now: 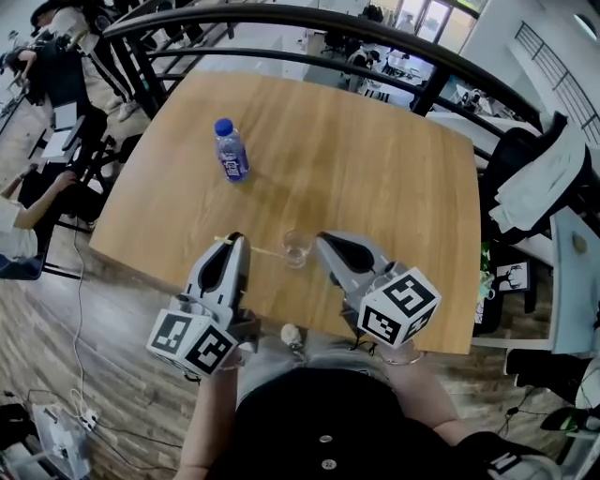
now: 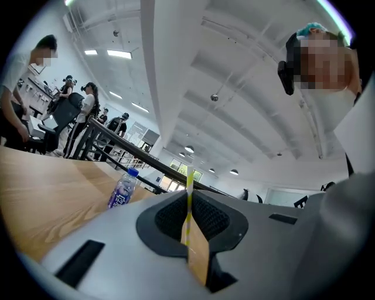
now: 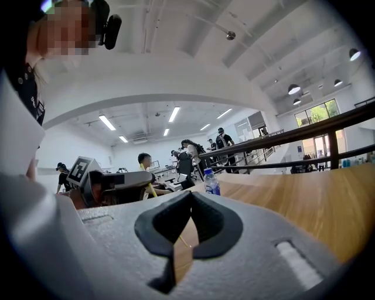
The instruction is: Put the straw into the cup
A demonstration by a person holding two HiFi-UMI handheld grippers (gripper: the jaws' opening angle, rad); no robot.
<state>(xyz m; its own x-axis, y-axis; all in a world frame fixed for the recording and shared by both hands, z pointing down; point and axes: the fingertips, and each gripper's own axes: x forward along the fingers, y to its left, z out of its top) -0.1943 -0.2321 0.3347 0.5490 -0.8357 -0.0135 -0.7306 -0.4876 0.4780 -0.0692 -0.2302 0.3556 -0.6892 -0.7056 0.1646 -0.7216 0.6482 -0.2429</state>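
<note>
A small clear cup [image 1: 297,248] stands near the front edge of the wooden table [image 1: 375,159], between my two grippers. My left gripper [image 1: 234,238] is shut on a thin yellow-and-white striped straw [image 1: 253,247], which lies level and points right toward the cup. In the left gripper view the straw [image 2: 188,199] stands pinched between the dark pads of the left gripper [image 2: 188,196]. My right gripper [image 1: 323,240] sits just right of the cup. Its jaws [image 3: 187,202] are shut and hold nothing. From the right gripper view I see the left gripper [image 3: 120,184] with the straw [image 3: 151,188]; the cup is hidden.
A blue-capped water bottle [image 1: 231,150] [image 2: 122,188] [image 3: 211,183] stands upright at the table's far left. A black curved railing [image 1: 375,28] runs behind the table. People sit at desks on the left, and a chair with a white jacket [image 1: 544,178] stands to the right.
</note>
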